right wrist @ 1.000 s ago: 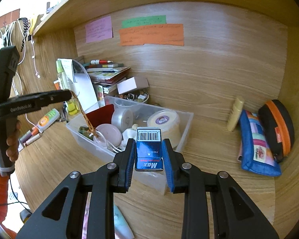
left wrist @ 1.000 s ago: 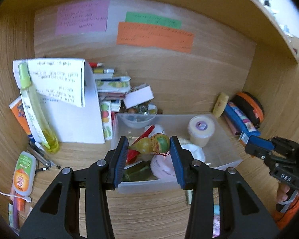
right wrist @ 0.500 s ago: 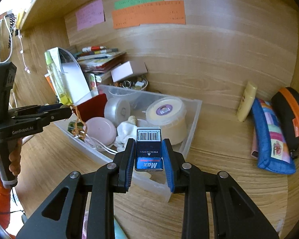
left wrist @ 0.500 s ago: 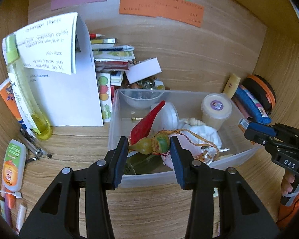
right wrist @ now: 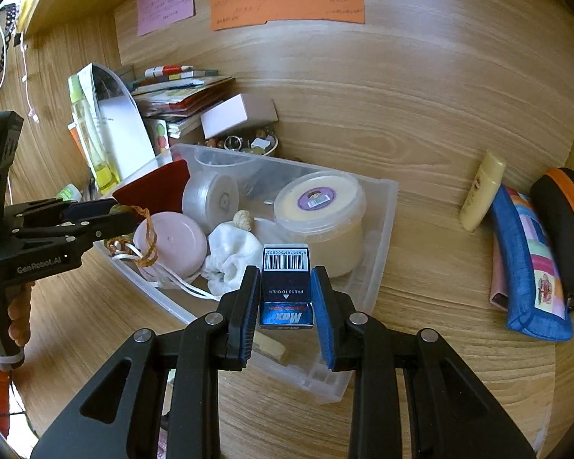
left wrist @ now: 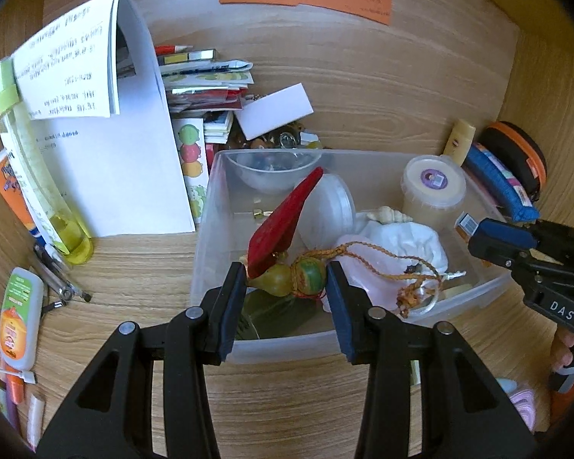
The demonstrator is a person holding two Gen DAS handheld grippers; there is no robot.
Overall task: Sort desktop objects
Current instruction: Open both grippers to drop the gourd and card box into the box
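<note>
the left tool point(left wrist: 287, 281) is closed part-way on a small gourd charm point(left wrist: 292, 277), yellow-green with a braided orange cord point(left wrist: 409, 283) that trails to the right over the things in the clear plastic bin point(left wrist: 210, 206). both pads press on the charm, one at each end, and it hangs just above the bin's near left part, beside a red heart-shaped piece point(left wrist: 283, 218) that leans up against a round clear case point(left wrist: 336, 206).

the right tool point(right wrist: 285, 294) is nearly closed on a small blue staple box point(right wrist: 286, 287), barcode end pointing away, with its pads flat against the box's two sides. the box sits over the bin's near right corner, just in front of a lidded cream tub point(right wrist: 319, 210). a white cloth bundle point(right wrist: 231, 254) and a pink round case point(right wrist: 172, 243) lie in the bin's middle, with a small shell point(right wrist: 243, 220) on top of the cloth.

the bin stands in the middle of the wooden bench point(right wrist: 432, 260), close to the back wall. at the bench's left edge stand a folded white paper sheet point(left wrist: 122, 160), a yellow-green bottle point(left wrist: 38, 176) and an orange-labelled tube point(left wrist: 17, 317). towards the right edge lie a cream tube point(right wrist: 482, 191), a blue patchwork pouch point(right wrist: 528, 264) and a black case with orange trim point(right wrist: 566, 222). a stack of booklets point(left wrist: 206, 80) sits behind the bin, near the back left corner. a hand point(right wrist: 17, 313) grips the left tool's handle.
</note>
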